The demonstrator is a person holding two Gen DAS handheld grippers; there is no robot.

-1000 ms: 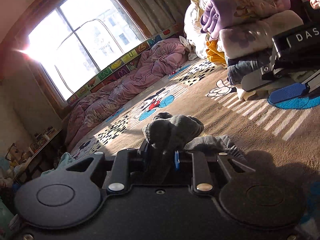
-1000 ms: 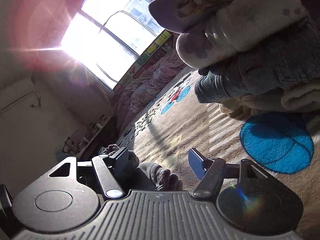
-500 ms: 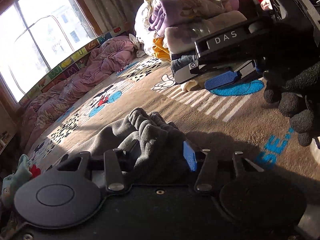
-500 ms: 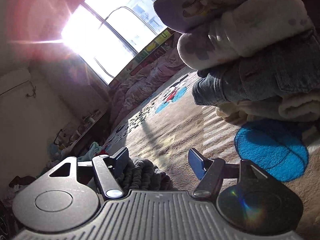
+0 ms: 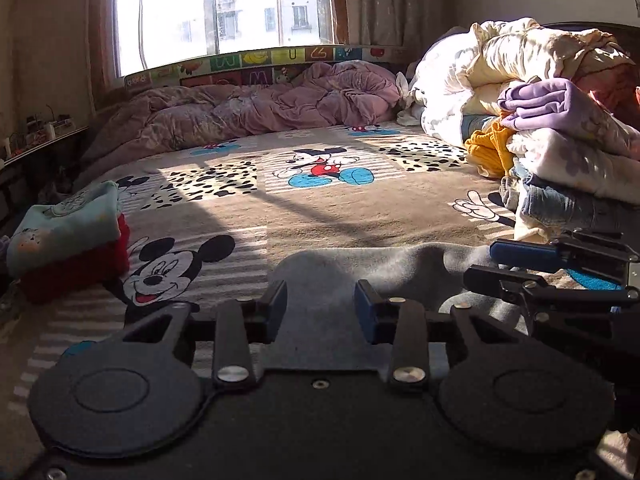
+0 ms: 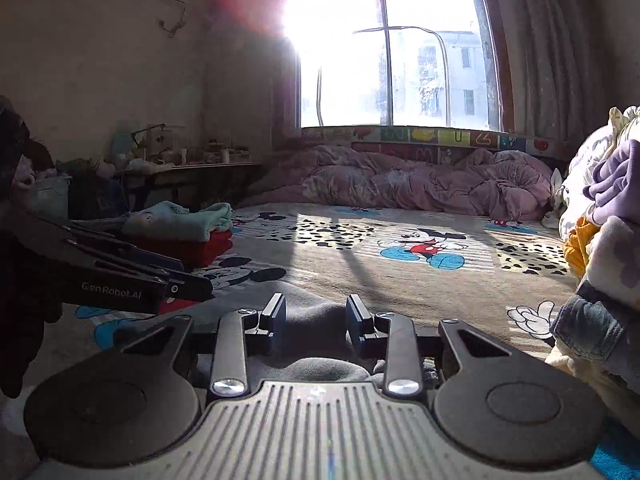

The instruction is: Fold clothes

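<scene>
Left wrist view shows the grey garment (image 5: 360, 268) lying spread on the cartoon-print blanket (image 5: 360, 208), its near edge running under the left gripper (image 5: 320, 306), whose fingers stand apart with cloth between them but not pinched. Just to the right, the right gripper (image 5: 520, 264) reaches in over the same edge; from its own camera the right gripper (image 6: 316, 316) is likewise released, fingers parted around a raised wrinkle of the grey garment (image 6: 316, 360). Both tools sit low and side by side, probably so the flattened piece can be taken at two points along one edge and folded over evenly. A folded stack (image 5: 68, 236), teal on red, waits well apart at the left, likely the place for finished items, while the unsorted heap (image 5: 560, 128) rises on the right.
</scene>
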